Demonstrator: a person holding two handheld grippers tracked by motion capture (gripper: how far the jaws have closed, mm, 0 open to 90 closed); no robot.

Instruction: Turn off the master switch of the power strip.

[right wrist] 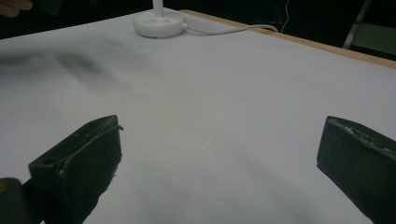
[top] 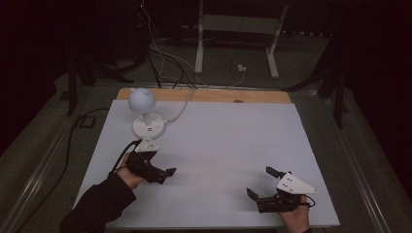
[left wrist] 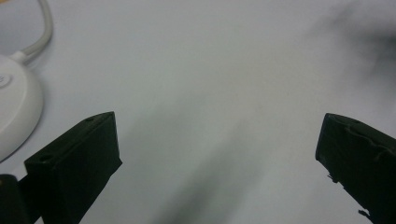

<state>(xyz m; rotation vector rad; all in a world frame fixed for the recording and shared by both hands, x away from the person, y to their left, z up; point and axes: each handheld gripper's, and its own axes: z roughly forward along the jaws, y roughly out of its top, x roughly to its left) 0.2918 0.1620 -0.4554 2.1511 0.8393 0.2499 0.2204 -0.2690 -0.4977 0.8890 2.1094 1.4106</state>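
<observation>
Dark room around a table (top: 272, 126) under a pale sheet, wooden strip along the far edge, cables on the floor beyond.

High view: white lamp (top: 144, 112) near the far left corner of the table, round head above a round base, cord (top: 180, 110) running off over the far edge. Left gripper (top: 167, 175) just on the near side of the lamp, close to the base yet not touching it, held in a hand (top: 130, 175) with a dark sleeve, pointing toward the middle of the table, grey plate on top. How wide its jaws stand cannot be told from this angle. Right gripper (top: 260, 183) well apart from the lamp, by the near right corner, jaws spread wide, nothing between them, grey plate on top.

Left gripper view: jaws spread wide over bare sheet, nothing held. Lamp base (left wrist: 14, 112) at the left edge, just beside the left jaw, cord (left wrist: 41, 32) curving away above it.

Right gripper view: jaws spread wide, bare sheet between them. Lamp base (right wrist: 159, 22) far off at the top, stem rising out of frame, cord (right wrist: 233, 29) trailing from it toward the wooden edge.
</observation>
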